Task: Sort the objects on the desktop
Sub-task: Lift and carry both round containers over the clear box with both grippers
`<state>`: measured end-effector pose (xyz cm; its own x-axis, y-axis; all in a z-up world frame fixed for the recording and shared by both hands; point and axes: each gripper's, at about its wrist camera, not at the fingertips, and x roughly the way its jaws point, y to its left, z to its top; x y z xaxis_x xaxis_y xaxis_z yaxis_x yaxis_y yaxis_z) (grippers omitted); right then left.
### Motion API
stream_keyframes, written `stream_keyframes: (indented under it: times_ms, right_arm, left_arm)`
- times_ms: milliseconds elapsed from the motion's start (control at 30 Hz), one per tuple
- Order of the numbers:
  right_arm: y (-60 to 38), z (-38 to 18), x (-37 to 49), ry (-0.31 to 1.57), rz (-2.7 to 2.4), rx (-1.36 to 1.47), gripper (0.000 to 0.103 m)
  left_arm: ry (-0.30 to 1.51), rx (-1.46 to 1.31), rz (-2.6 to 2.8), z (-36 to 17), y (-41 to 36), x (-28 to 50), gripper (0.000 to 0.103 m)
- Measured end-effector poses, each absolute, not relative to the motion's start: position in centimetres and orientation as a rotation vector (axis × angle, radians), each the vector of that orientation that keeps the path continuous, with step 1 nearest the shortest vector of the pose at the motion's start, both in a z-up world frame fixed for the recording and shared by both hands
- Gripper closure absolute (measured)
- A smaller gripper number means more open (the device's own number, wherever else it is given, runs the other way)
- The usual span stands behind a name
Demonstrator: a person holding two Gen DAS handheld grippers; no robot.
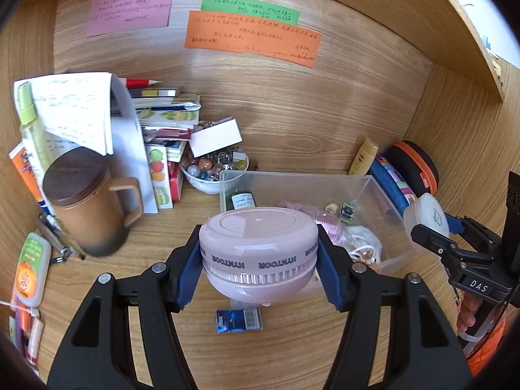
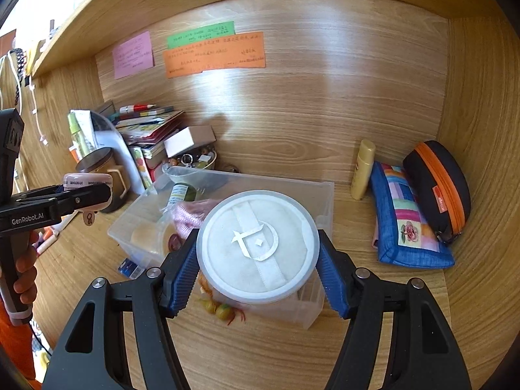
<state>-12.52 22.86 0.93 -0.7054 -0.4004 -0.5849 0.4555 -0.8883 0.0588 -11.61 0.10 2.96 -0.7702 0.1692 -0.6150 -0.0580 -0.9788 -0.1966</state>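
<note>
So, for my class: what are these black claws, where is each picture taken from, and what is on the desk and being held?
There is no robot here. A person holds a hand-operated tool with two fingers in each hand, and a wide-angle camera on each tool looks forward along its fingers.

The left wrist view shows the left gripper clamped on a round pink case. The right wrist view shows the right gripper clamped on a round white jar. Each tool also appears at the edge of the other's picture.

Beyond the held things, on the wooden desk, sits a clear plastic box of small items. Around it are a brown lidded mug, a bowl of beads, stacked books, a yellow tube and two pouches.
</note>
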Motion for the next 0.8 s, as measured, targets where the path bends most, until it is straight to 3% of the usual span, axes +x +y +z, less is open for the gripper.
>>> stream_keyframes:
  times_ms: [800]
  right_arm:
    - [19.3, -3.3, -20.0, 0.289, -2.444, 0.994, 0.040]
  left_arm:
    - [-0.237, -1.123, 2.745, 0.4, 1.6, -19.5, 0.040]
